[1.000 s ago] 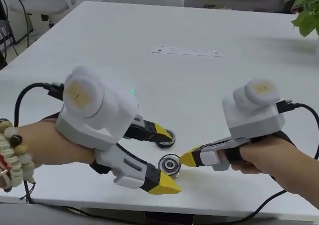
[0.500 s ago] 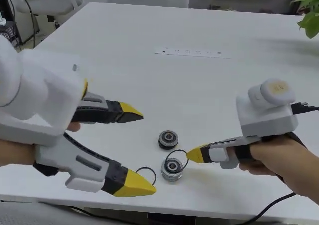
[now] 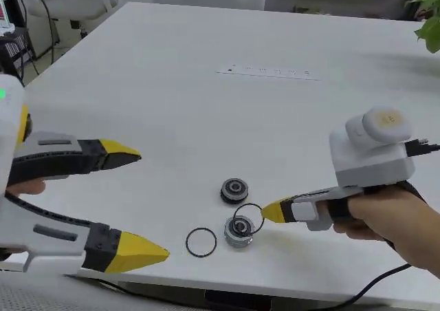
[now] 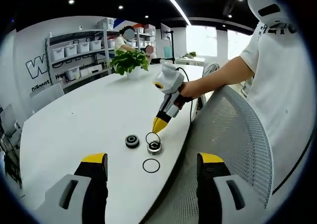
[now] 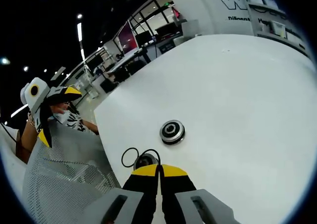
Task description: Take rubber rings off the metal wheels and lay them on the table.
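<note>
Two small metal wheels sit near the white table's (image 3: 206,104) front edge. The farther wheel (image 3: 234,190) (image 4: 132,141) (image 5: 172,132) wears a black rubber ring. The nearer wheel (image 3: 238,231) (image 4: 154,147) (image 5: 144,161) shows bare metal. My right gripper (image 3: 264,212) (image 4: 157,127) (image 5: 159,168) is shut on a thin rubber ring (image 3: 247,207) (image 4: 148,137) (image 5: 148,151) that stands looped up over the nearer wheel. A loose ring (image 3: 186,243) (image 4: 151,172) (image 5: 123,158) lies flat on the table to its left. My left gripper (image 3: 154,206) (image 4: 151,159) hangs open and holds nothing, well left of the wheels.
A flat white strip (image 3: 268,71) lies mid-table. Plant leaves (image 3: 430,22) show at the far right corner and an office chair (image 3: 69,1) beyond the far left. A grey mesh chair (image 4: 223,135) stands at the front edge, close behind the wheels.
My left gripper has opened, drawn back left from the wheels and left a ring on the table. My right gripper has stayed shut and now lifts a ring off the nearer wheel.
</note>
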A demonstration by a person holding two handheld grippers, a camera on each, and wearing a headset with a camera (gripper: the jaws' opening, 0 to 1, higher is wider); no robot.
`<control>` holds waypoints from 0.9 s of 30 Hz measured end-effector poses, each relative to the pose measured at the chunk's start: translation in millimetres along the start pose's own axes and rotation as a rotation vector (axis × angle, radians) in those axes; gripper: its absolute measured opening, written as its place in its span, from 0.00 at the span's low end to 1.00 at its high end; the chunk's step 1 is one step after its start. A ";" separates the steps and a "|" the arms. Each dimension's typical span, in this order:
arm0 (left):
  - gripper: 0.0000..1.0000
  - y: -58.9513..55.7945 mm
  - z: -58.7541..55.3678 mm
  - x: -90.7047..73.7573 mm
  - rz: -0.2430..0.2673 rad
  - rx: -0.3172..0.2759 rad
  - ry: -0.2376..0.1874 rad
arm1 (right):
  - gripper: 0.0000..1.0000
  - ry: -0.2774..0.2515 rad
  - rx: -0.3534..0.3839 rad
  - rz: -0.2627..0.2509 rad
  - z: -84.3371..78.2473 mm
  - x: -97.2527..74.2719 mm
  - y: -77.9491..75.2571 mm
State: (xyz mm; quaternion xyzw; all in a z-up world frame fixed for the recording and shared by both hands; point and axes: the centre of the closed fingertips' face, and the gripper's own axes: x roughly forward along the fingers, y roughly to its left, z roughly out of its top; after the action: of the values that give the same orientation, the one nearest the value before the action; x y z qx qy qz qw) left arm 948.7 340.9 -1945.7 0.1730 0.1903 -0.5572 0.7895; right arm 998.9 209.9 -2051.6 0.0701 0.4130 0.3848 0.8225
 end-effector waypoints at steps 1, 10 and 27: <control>0.71 1.2 -2.2 -2.0 0.005 -0.006 0.001 | 0.00 0.000 0.002 -0.001 -0.2 -0.1 -0.4; 0.71 15.2 -17.9 -16.9 0.086 -0.074 -0.011 | 0.00 -0.007 0.002 -0.008 1.0 -1.7 -1.1; 0.82 12.4 -22.3 -8.9 0.100 -0.148 -0.064 | 0.00 -0.040 0.019 -0.023 7.2 -7.1 -5.6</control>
State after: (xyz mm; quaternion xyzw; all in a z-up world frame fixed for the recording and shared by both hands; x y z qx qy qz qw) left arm 955.3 362.9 -1959.9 0.1056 0.1970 -0.5069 0.8326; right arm 1004.7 202.5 -2044.9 0.0810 0.4011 0.3700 0.8340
